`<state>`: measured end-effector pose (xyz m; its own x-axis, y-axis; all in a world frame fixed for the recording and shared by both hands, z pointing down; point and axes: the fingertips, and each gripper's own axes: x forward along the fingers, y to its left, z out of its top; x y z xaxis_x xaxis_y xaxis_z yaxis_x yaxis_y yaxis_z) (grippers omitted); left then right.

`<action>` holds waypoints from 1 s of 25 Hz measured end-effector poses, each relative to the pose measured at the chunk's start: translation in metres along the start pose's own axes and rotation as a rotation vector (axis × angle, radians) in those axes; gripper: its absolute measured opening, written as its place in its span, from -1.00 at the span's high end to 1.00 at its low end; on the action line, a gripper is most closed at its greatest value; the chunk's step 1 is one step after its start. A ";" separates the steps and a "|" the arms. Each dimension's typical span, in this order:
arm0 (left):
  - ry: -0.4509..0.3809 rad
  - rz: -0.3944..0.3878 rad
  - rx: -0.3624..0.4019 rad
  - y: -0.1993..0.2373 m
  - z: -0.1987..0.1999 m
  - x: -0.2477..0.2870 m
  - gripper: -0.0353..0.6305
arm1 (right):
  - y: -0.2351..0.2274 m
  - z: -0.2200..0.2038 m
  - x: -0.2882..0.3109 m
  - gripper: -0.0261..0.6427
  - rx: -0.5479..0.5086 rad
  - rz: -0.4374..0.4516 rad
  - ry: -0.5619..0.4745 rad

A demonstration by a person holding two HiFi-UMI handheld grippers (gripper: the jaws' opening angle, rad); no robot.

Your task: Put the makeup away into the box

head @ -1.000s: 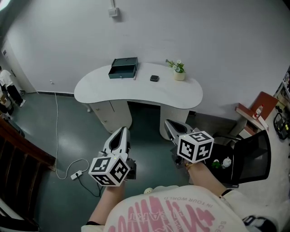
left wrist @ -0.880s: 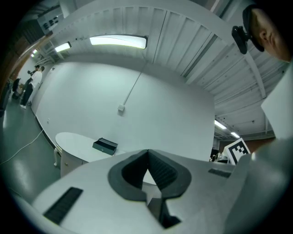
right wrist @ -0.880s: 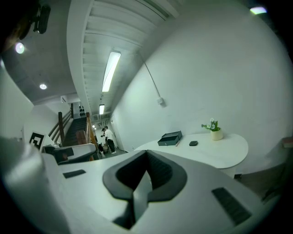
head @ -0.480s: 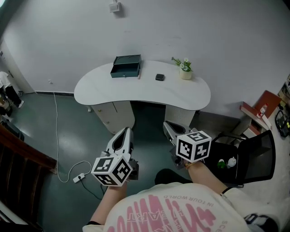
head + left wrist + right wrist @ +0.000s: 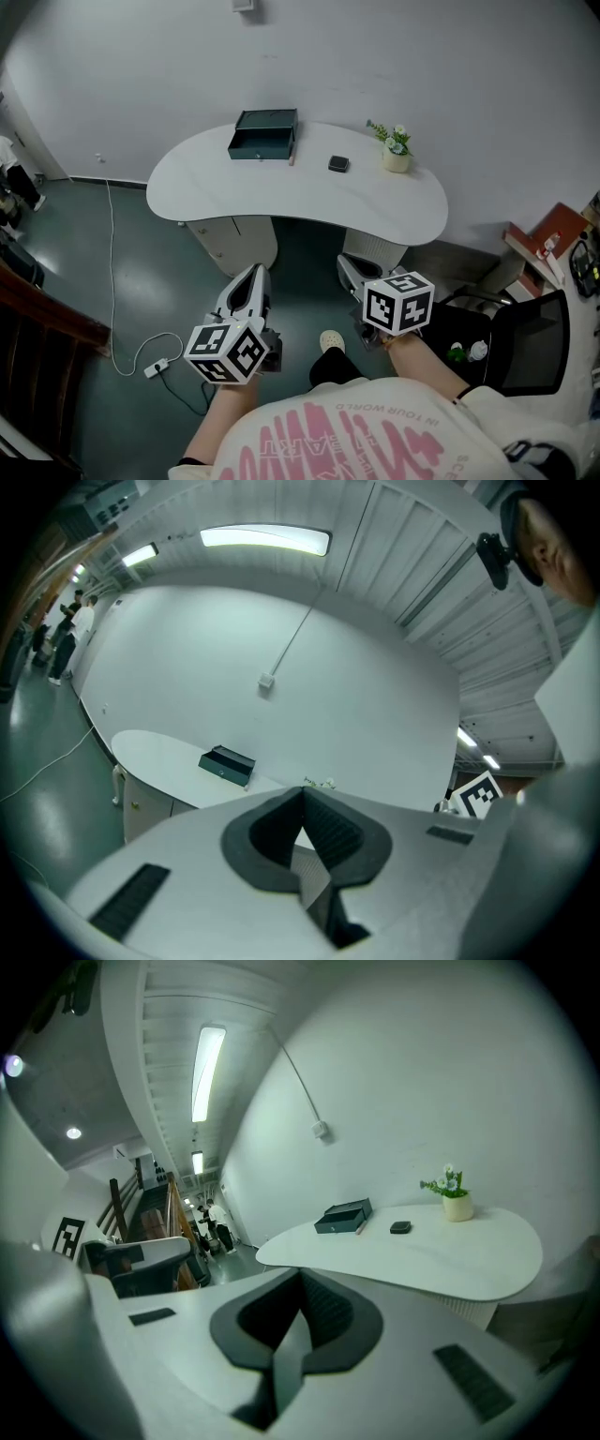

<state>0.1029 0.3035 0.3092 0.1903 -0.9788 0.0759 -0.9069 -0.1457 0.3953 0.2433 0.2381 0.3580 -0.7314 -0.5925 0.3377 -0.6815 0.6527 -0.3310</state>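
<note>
A dark teal box [image 5: 263,135] stands open at the back of the white curved table [image 5: 281,192]; it also shows as a box [image 5: 226,764] and a box [image 5: 342,1216] in the gripper views. A small dark makeup compact [image 5: 338,164] lies to its right, seen too as a compact [image 5: 400,1227]. My left gripper [image 5: 253,277] and right gripper [image 5: 350,268] hover over the floor, short of the table's near edge. Both point at the table. The left gripper [image 5: 303,794] and right gripper [image 5: 300,1281] are shut with nothing between the pads.
A small potted plant [image 5: 397,156] stands at the table's back right. A black chair [image 5: 527,330] is at the right, a cable with a power strip [image 5: 153,367] lies on the floor at the left, and a dark railing [image 5: 42,314] runs along the far left. My shoe [image 5: 331,340] shows below.
The table has drawn nearer and lower in the head view as I walk toward it. Both grippers stay shut and travel with me. A shoe has stepped into view.
</note>
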 end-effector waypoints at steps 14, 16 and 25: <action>-0.051 0.042 -0.001 0.036 0.046 0.138 0.89 | -0.090 0.105 0.100 0.92 -0.039 0.019 -0.037; -0.052 0.049 -0.004 0.040 0.049 0.153 0.89 | -0.105 0.109 0.113 0.92 -0.035 0.013 -0.019; -0.064 0.094 -0.014 0.070 0.045 0.227 0.89 | -0.175 0.109 0.172 0.92 -0.039 0.003 0.055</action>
<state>0.0657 0.0645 0.3134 0.0798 -0.9953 0.0549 -0.9143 -0.0512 0.4017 0.2336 -0.0298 0.3777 -0.7302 -0.5641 0.3853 -0.6771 0.6727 -0.2983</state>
